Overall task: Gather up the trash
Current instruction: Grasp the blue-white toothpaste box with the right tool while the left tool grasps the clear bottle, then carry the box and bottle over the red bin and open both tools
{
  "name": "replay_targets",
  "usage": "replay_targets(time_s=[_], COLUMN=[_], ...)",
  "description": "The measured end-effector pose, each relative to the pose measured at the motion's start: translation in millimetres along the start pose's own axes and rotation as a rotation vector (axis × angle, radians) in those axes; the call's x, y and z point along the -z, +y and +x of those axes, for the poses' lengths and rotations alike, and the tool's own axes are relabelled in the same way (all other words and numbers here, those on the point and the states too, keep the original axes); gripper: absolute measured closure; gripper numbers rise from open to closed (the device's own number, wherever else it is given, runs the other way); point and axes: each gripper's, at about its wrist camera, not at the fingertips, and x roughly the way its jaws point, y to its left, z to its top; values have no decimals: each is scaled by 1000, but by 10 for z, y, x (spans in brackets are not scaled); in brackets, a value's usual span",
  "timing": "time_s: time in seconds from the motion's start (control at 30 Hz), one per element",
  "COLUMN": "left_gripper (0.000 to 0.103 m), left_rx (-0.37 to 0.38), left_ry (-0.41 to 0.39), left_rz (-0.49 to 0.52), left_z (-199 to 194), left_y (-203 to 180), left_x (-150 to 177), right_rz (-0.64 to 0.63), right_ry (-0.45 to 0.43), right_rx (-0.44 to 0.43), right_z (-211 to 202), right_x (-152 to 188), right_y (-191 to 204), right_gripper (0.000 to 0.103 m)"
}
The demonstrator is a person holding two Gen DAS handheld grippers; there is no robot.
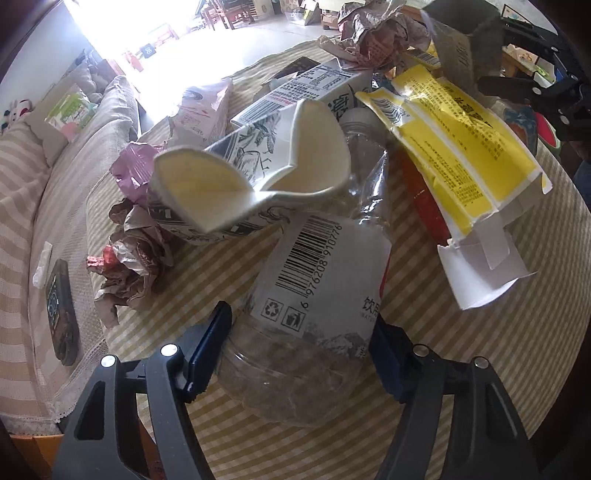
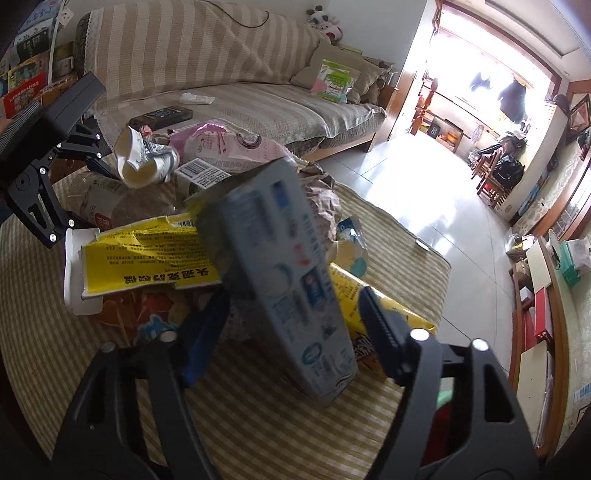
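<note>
This is the living room of a lived-in home. A long sofa (image 2: 229,85) draped in a beige striped cover runs along the wall, with cushions (image 2: 332,70) at one end and a cow plush toy (image 2: 327,22) perched on its back. A dark remote-like device (image 2: 160,116) and a crumpled tissue (image 2: 197,98) lie on the seat. In front of the sofa stands a surface (image 2: 258,417) under a yellow-and-white checked cloth, heaped with household litter. The floor is pale glossy tile (image 2: 424,206), and a wood-framed doorway (image 2: 410,99) opens onto a bright sunlit room where clothes (image 2: 511,99) hang and wooden chairs (image 2: 491,177) stand.
</note>
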Motion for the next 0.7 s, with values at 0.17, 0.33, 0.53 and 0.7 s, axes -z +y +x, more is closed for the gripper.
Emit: replay_targets(time_s=[0.17,0.33,0.53,0.7], left_gripper=[38,40,43,44], left_rx=[33,31,26,36], left_ry=[-4,-20,-64,-109], left_rz=[-76,-96,-155,-212], left_z=[-27,-119,-345,-539], left_y=[30,-51,-88,-77], left_x=[102,224,329,414], right_rz=[-5,2,37,126], right_ry=[9,10,0,-20], right_rx=[-1,3,19,31], right_z=[-27,-132,-348,-576], right_x=[13,26,35,20], right_y=[35,53,76,36], right_gripper=[46,59,60,60])
